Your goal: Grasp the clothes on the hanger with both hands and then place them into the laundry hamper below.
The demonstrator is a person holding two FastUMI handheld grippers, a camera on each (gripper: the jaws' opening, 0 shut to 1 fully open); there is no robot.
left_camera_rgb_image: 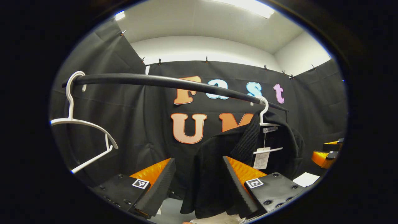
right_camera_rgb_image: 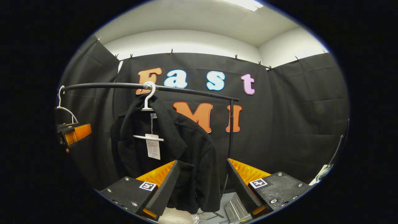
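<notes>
A black garment (left_camera_rgb_image: 217, 165) hangs on a white hanger (left_camera_rgb_image: 264, 115) from the black rail (left_camera_rgb_image: 161, 81), with a paper tag (left_camera_rgb_image: 261, 159) at its collar. In the left gripper view my left gripper (left_camera_rgb_image: 199, 183) is open, and the garment's left shoulder lies beyond the gap between its fingers. In the right gripper view the same garment (right_camera_rgb_image: 186, 149) hangs on its hanger (right_camera_rgb_image: 148, 96); my right gripper (right_camera_rgb_image: 203, 183) is open with the garment's right side beyond its gap. The left gripper (right_camera_rgb_image: 73, 132) shows far left. A pale bit of the hamper (right_camera_rgb_image: 177, 216) shows at the bottom.
An empty white hanger (left_camera_rgb_image: 80, 124) hangs at the rail's left end. The rail's upright post (right_camera_rgb_image: 230, 127) stands just right of the garment. Black cloth walls close the booth on all sides. A white sheet (left_camera_rgb_image: 306, 179) lies low at the right.
</notes>
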